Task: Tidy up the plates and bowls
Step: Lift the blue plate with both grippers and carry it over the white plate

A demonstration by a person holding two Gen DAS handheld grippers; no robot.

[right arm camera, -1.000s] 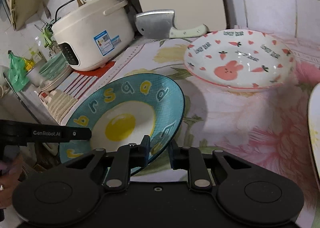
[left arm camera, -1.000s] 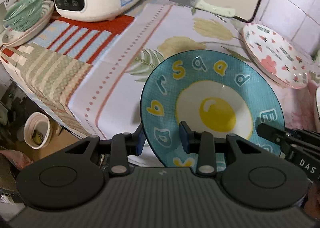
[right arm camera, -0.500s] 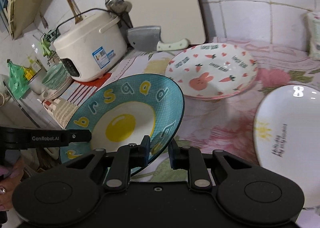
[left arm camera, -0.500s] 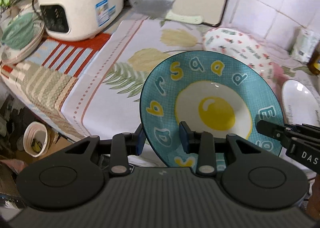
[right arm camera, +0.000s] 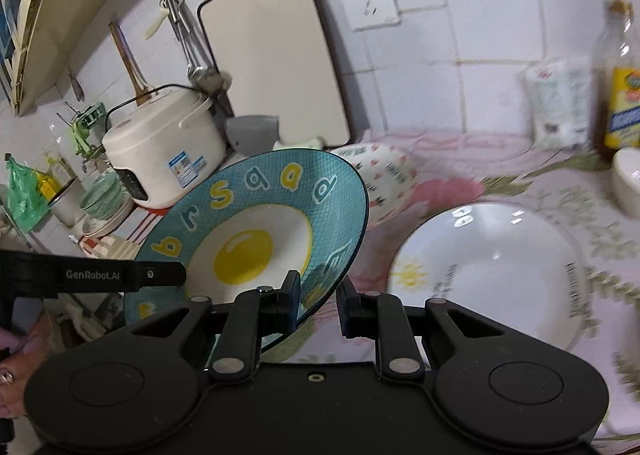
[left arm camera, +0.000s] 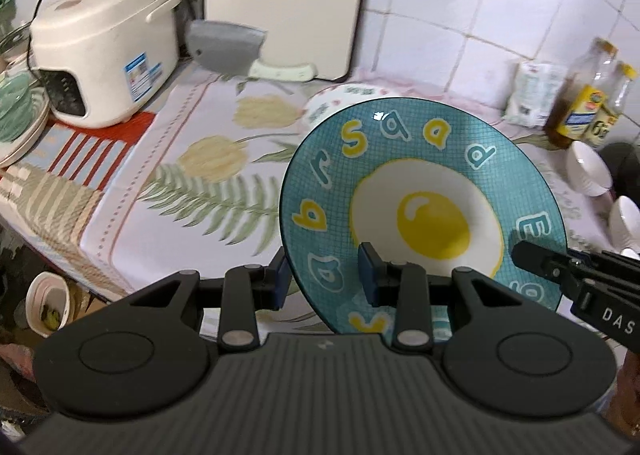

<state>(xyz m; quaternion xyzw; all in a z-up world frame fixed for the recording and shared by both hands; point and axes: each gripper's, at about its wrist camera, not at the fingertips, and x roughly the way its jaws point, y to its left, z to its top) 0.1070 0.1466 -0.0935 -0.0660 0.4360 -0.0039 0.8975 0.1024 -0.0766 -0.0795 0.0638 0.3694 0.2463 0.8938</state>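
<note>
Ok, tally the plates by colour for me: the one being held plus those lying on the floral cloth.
Blue, egg print, held off the counter: 1, the blue egg plate
White with pink bunny print: 1, the bunny plate
Plain white with a small sun mark: 1, the white plate
Total: 3

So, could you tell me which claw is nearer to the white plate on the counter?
Right. The right claw grips the blue egg plate beside the white plate; the left claw holds the opposite rim.

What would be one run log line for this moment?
left tool: shut on fried-egg plate | right tool: shut on same plate rim | plate: lifted off floral cloth, tilted
</note>
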